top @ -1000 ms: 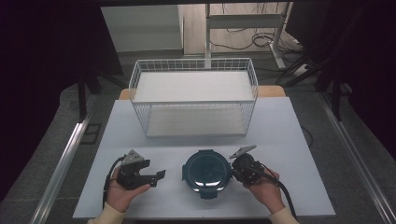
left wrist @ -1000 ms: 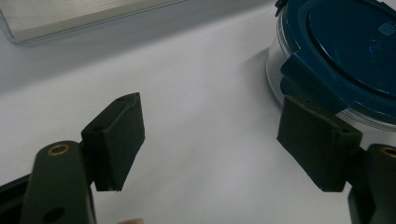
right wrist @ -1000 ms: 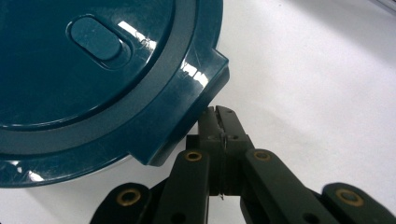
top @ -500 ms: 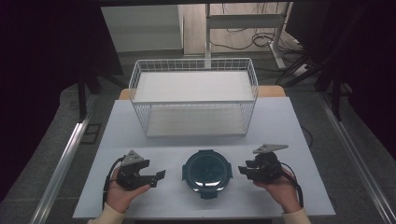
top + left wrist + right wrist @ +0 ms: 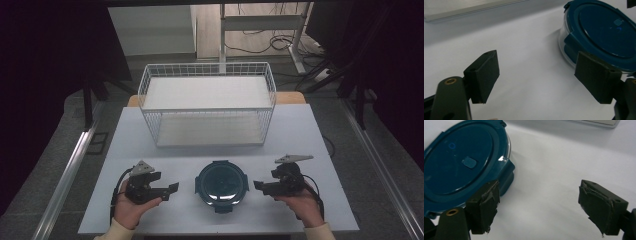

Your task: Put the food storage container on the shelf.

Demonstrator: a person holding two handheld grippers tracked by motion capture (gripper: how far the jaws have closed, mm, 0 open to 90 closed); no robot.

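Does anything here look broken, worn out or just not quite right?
One thing: the pads on the right gripper's fingers look torn and frayed at the edges, while the left gripper's look smooth. The blue-lidded container sits closed and level on the table, and the wire basket stands straight.

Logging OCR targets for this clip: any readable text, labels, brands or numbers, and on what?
None readable.
Round blue lid of the container: a small raised tab and a faint ring mark, no letters visible.
Wire basket, table, left gripper, right gripper: no print visible.
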